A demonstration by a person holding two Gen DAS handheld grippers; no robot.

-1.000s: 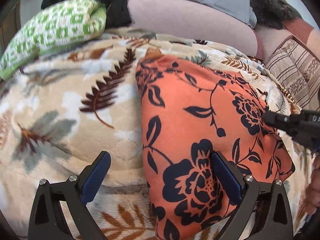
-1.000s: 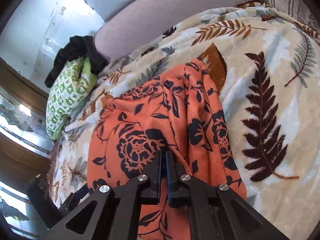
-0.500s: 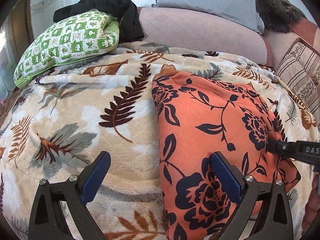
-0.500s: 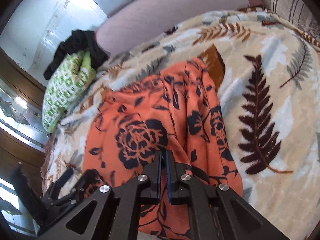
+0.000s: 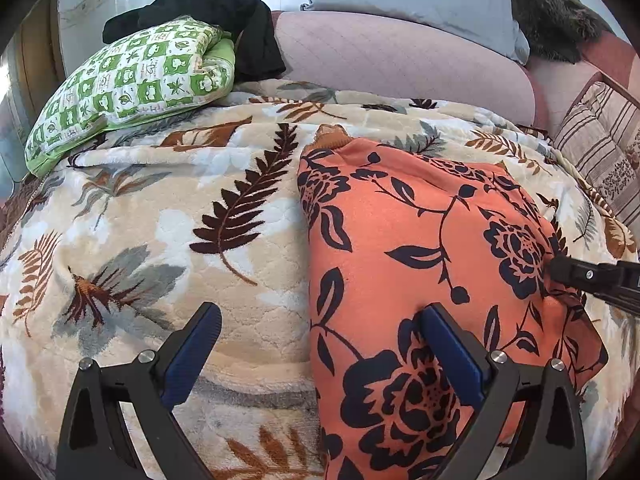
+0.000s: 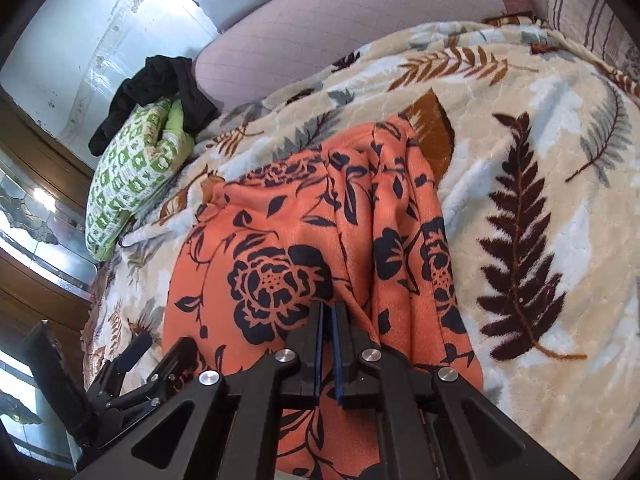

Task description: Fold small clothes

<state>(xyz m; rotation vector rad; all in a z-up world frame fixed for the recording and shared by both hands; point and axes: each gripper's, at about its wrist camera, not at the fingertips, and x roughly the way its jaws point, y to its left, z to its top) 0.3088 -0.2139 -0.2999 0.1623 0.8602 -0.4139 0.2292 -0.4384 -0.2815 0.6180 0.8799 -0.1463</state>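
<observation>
An orange fleece garment printed with dark navy flowers and leaves (image 5: 420,248) lies on a cream plush blanket patterned with brown and grey fern leaves (image 5: 248,288), which covers a bed. The garment sits toward the near edge of the blanket, and its far tip reaches roughly the middle of the bed.

The left gripper (image 5: 318,350), black with blue pads, stands wide open with nothing pressed between its fingers. One pad hangs over bare blanket and the other over the garment's near part. I cannot tell whether that pad touches the cloth.

The right gripper (image 6: 328,344) has its 2 blue pads drawn together to a narrow slit. It sits on the garment's side edge, where the cloth bunches into long folds; whether cloth is pinched between the pads, I cannot tell. In the left wrist view its black tip (image 5: 560,270) meets the garment's side edge.

At the far corner of the bed lie a green-and-white checked pillow (image 5: 132,80) and a crumpled black cloth (image 5: 240,20) draped behind it. A pale pink quilted bolster (image 5: 400,60) runs along the far edge.
</observation>
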